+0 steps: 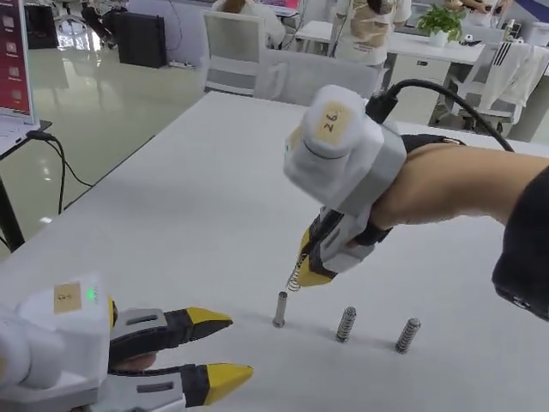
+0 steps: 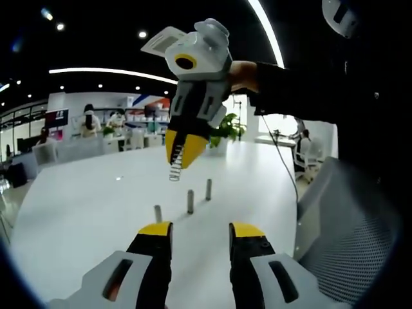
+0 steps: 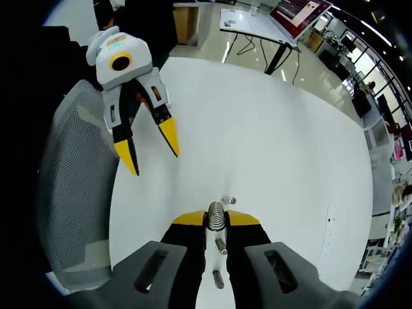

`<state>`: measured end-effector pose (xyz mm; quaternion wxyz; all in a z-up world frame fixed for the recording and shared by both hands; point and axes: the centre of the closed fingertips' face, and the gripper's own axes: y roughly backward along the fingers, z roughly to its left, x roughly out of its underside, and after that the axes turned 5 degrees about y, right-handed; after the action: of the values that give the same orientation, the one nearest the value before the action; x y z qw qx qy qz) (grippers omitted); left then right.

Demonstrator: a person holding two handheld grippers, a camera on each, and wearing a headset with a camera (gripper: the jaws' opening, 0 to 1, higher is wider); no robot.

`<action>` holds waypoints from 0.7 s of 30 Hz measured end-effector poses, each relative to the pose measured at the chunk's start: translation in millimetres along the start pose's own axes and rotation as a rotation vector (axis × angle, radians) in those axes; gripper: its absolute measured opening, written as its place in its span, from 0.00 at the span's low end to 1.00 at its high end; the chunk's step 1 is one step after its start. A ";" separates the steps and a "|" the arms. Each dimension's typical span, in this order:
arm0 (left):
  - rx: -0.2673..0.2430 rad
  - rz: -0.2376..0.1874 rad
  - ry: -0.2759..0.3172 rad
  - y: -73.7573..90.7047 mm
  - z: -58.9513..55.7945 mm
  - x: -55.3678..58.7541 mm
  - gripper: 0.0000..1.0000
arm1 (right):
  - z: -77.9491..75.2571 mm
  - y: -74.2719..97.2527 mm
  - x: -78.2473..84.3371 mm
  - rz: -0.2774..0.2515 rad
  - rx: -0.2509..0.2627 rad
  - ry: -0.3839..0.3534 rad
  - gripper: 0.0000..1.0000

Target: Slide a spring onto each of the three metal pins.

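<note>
My right gripper (image 1: 302,273) hangs over the white table (image 1: 171,215), shut on a small spring (image 1: 294,276) that points down. Just below the spring stands a bare metal pin (image 1: 280,309). To its right are two pins with springs on them (image 1: 346,324) (image 1: 408,335). In the right gripper view the spring (image 3: 216,216) sits between the closed tips, with the bare pin (image 3: 228,201) just beyond. My left gripper (image 1: 236,345) rests low at the left, open and holding nothing. Its own view shows the spring (image 2: 175,166) above the row of pins (image 2: 190,201).
A grey mesh chair (image 3: 71,193) stands by the table's near edge. A laptop (image 1: 13,60) with a cable sits on a side desk at the far left. White chairs (image 1: 232,47) and people are beyond the table's far end.
</note>
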<state>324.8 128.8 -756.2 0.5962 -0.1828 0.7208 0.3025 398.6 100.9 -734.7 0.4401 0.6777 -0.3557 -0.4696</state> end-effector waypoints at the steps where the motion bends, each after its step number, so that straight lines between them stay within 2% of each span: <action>1: -0.001 0.004 0.000 0.0 -0.7 2.0 0.29 | -3.8 -3.2 0.1 0.000 0.003 -0.004 0.08; 5: -0.003 0.008 0.008 -0.1 -1.7 5.7 0.30 | -12.6 -17.2 5.1 0.030 0.002 -0.007 0.08; 10: -0.007 0.009 0.013 0.3 -1.0 7.2 0.31 | -18.7 -36.6 12.9 0.052 -0.027 -0.020 0.08; 16: -0.013 0.012 0.017 2.4 1.0 8.6 0.31 | -25.0 -48.6 13.5 0.052 -0.041 -0.031 0.08; 21: -0.018 0.017 0.020 3.0 3.2 10.5 0.31 | -23.4 -54.9 12.1 0.052 -0.060 -0.033 0.08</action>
<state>323.0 134.1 -766.1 0.5849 -0.1850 0.7254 0.3121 428.3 116.0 -785.6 0.4667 0.6467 -0.3661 -0.4795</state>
